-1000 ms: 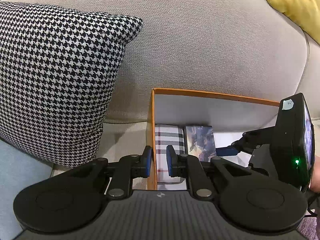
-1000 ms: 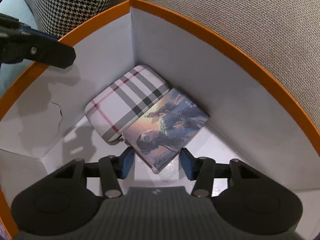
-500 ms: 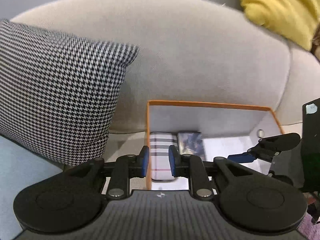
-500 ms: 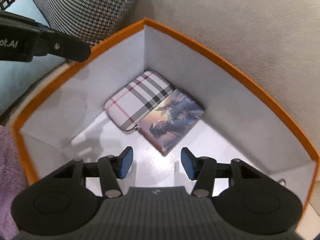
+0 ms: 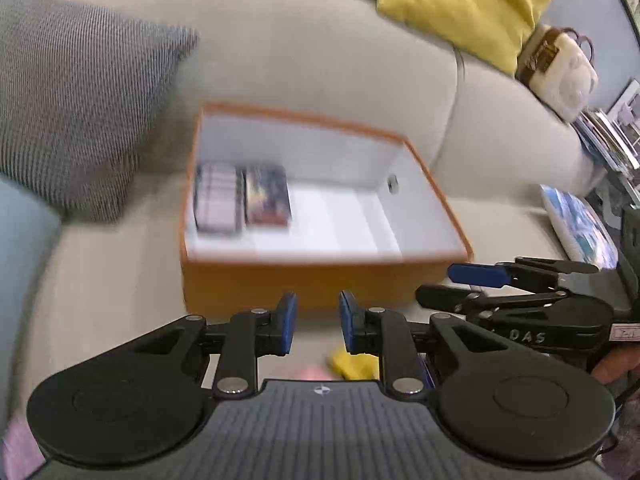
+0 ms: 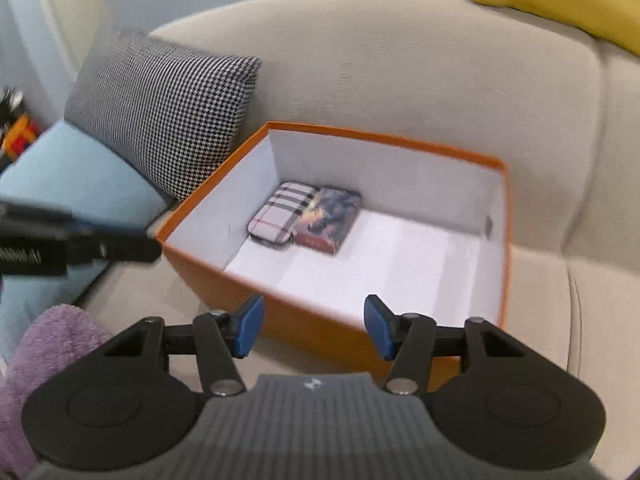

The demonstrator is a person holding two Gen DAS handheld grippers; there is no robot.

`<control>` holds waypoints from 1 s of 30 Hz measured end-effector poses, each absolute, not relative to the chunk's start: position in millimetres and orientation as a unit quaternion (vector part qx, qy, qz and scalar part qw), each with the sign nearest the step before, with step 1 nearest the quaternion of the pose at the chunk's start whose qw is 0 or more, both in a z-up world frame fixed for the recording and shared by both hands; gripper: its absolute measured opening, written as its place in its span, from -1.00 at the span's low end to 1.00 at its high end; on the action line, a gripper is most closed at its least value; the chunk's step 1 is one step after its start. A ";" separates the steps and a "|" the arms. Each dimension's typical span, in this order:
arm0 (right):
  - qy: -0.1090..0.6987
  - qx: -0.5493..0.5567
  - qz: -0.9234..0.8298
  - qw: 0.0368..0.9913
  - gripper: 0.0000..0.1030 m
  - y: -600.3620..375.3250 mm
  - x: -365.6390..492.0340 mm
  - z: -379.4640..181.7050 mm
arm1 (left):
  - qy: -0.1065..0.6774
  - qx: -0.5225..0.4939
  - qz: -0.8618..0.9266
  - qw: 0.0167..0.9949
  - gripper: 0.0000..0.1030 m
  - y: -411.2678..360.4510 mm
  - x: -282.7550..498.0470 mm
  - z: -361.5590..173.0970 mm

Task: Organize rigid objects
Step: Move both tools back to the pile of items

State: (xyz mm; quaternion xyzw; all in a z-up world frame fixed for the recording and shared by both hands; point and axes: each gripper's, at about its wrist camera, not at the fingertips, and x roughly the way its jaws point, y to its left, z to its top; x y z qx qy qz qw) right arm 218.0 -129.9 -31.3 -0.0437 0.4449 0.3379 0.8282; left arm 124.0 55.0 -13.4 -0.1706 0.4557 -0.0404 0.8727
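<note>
An orange box (image 5: 304,280) (image 6: 224,276) with white inside stands on the beige sofa seat. A plaid case (image 5: 218,198) (image 6: 280,214) and a picture-covered box (image 5: 267,196) (image 6: 330,220) lie side by side in its far left corner. My left gripper (image 5: 317,324) is in front of the box, jaws slightly apart and empty. My right gripper (image 6: 312,326) is open and empty, in front of the box's near wall; it also shows at the right of the left wrist view (image 5: 476,280).
A houndstooth cushion (image 5: 76,116) (image 6: 160,104) leans left of the box. A yellow cushion (image 5: 460,4) lies on the sofa back. A yellow item (image 5: 354,362) lies under my left gripper. A purple towel (image 6: 48,344) and light blue cushion (image 6: 72,184) are at left.
Both grippers have pulled back and up out of the box. The right gripper stays open; the picture-covered box lies beside the plaid case.
</note>
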 end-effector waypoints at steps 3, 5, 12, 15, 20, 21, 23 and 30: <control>0.466 -0.020 0.313 0.827 0.11 -154.1 187.6 -41.9 | 0.486 -0.207 -0.047 0.848 -0.51 50.1 107.8 -31.2; 0.483 -0.013 0.309 0.819 0.08 -163.6 168.7 -51.8 | 0.510 -0.218 -0.049 0.830 -0.50 41.6 99.0 -46.4; 0.526 -0.060 0.276 0.802 -0.20 -167.9 120.9 -98.2 | 0.575 -0.249 -0.036 0.779 -0.50 10.2 75.5 -97.4; 0.539 -0.056 0.256 0.801 -0.30 -174.5 118.3 -111.0 | 0.582 -0.275 -0.024 0.765 -0.39 10.8 74.0 -108.7; 0.541 -0.042 0.248 0.802 -0.40 -179.1 120.7 -120.6 | 0.581 -0.292 0.006 0.760 -0.22 8.4 79.2 -120.5; 0.541 -0.041 0.250 0.802 -0.42 -176.5 118.3 -126.1 | 0.585 -0.284 0.015 0.760 -0.22 5.8 80.4 -122.3; 0.541 -0.042 0.248 0.802 -0.56 -176.8 118.1 -129.8 | 0.588 -0.278 0.014 0.759 -0.19 0.1 82.9 -125.4; 0.549 -0.035 0.241 0.799 -0.63 -175.4 124.0 -140.2 | 0.592 -0.301 0.028 0.747 -0.15 -0.7 88.9 -139.8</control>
